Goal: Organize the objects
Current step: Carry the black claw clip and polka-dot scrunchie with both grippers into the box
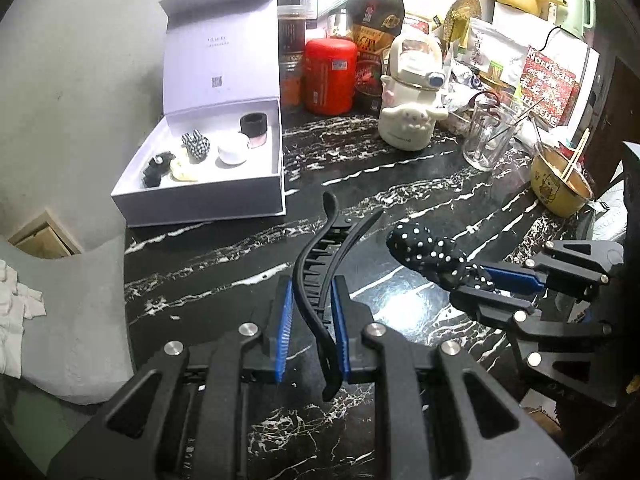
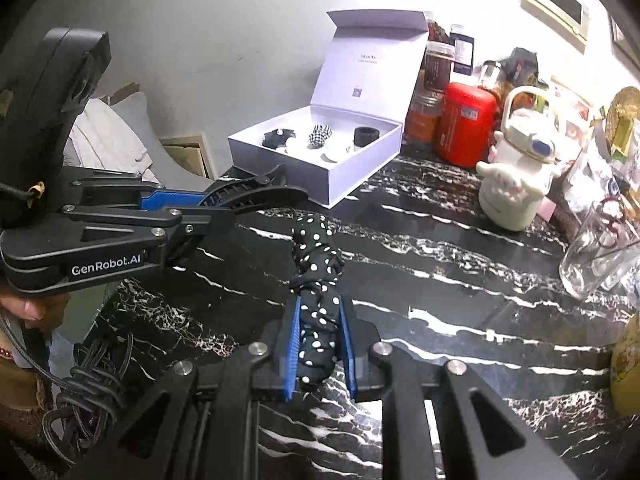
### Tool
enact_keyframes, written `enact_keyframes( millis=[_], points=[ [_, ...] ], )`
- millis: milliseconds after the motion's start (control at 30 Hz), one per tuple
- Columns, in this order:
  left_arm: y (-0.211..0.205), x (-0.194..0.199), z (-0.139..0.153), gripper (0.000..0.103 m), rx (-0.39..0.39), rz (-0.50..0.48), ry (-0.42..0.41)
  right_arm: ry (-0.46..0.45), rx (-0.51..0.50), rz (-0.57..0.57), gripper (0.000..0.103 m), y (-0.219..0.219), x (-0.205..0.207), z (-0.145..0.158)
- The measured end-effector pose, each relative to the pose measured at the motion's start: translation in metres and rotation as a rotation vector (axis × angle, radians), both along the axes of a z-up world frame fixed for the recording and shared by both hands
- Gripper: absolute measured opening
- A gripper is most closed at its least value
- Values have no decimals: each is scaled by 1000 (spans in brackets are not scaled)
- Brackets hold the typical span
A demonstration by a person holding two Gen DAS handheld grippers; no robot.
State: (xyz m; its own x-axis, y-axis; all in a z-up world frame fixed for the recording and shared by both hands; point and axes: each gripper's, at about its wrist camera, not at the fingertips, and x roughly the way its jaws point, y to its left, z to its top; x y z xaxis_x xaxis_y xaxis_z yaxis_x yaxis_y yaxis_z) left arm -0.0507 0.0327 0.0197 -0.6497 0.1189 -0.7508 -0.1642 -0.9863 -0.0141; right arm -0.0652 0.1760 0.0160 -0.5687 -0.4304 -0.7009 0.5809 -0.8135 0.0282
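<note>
On my left wrist camera, the left hand-held gripper [image 1: 312,312] is clenched on a black banana hair clip [image 1: 320,280], its 2 blue pads [image 1: 285,320] pressing the clip's curved arms from either side. The clip sticks out forward past the fingertips, above the black marble bench [image 1: 400,200]. To the right I see the right hand-held gripper [image 1: 480,280] grasping a black polka-dot scrunchie [image 1: 428,252], which pokes out toward the middle of the view. Further back on the left stands an open white gift box [image 1: 200,196] with its lid upright. Inside it I count a black hair tie [image 1: 253,123], a checked scrunchie [image 1: 196,145], a white round item [image 1: 232,153], a yellow piece [image 1: 182,170] and a black bow-like piece [image 1: 156,168]. Behind the box are a red canister [image 1: 330,76], a white cartoon water bottle [image 1: 414,96], a clear glass [image 1: 486,136] and a yellow bowl [image 1: 560,184] with chopsticks in it.

On my right wrist camera, the right hand-held gripper [image 2: 320,340] is clamped on the polka-dot scrunchie [image 2: 318,276], which bunches up between the blue pads and extends forward over the bench [image 2: 440,280]. At the left, the left hand-held gripper [image 2: 224,204] holds the hair clip [image 2: 256,192], whose tip lies just in front of the gift box [image 2: 344,184]. A person's fingers [image 2: 32,308] show under that gripper's body. The red canister [image 2: 464,124], the water bottle [image 2: 516,176] and the glass [image 2: 596,256] stand to the right of the box.
</note>
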Motion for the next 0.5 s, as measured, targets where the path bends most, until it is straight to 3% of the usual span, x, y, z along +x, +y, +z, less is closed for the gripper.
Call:
enact_keyframes(
  millis=[500],
  points=[
    [-19,-28,7,18,3,30,-9,25,31,41,18,-26,-28,15]
  ],
)
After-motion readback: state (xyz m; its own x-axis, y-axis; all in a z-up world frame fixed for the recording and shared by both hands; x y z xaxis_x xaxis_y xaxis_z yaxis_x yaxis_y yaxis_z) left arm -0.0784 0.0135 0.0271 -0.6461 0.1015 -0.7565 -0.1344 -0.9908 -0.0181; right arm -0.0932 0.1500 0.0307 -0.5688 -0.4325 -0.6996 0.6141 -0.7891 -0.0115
